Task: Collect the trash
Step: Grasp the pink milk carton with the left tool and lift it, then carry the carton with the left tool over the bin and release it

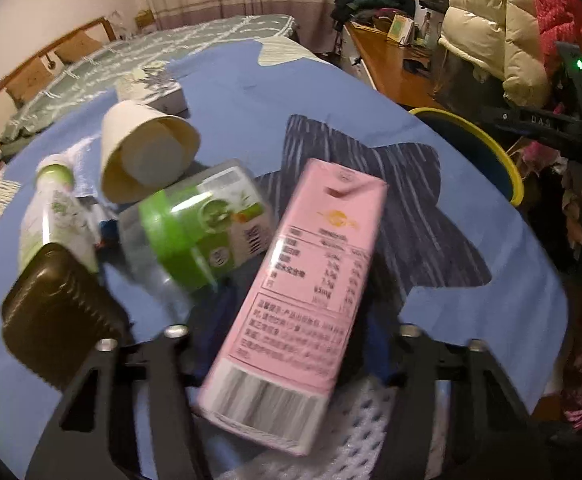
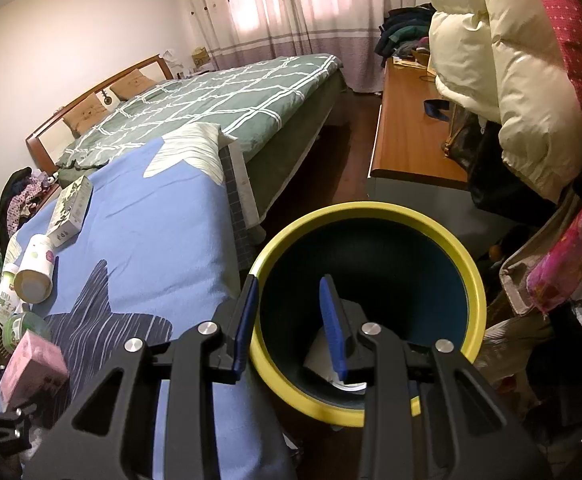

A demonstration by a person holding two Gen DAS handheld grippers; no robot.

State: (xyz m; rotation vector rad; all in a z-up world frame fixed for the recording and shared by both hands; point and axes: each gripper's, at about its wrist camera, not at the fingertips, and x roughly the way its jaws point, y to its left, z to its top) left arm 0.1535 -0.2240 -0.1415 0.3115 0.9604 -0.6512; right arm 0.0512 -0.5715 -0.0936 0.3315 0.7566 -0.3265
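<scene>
A pink drink carton (image 1: pixel 311 264) stands tilted between the jaws of my left gripper (image 1: pixel 295 328), which is shut on it; the carton hides the fingertips. From the right wrist view the same carton (image 2: pixel 31 364) sits at the lower left over the blue star-patterned cover (image 2: pixel 151 220). Behind it lie a paper cup (image 1: pixel 147 152), a clear bottle with a green label (image 1: pixel 199 220), a white and green bottle (image 1: pixel 51 208) and a dark brown tray (image 1: pixel 55 312). My right gripper (image 2: pixel 291 320) is open at the yellow-rimmed bin (image 2: pixel 475 280), one blue finger by the rim, the other over the inside.
A white box (image 1: pixel 159 92) lies farther back on the cover. Something white (image 2: pixel 331 364) rests in the bin's bottom. A bed with a green checked quilt (image 2: pixel 219 100) is beyond, a wooden desk (image 2: pixel 411 140) to the right, and puffy jackets (image 2: pixel 511 80) hang close by.
</scene>
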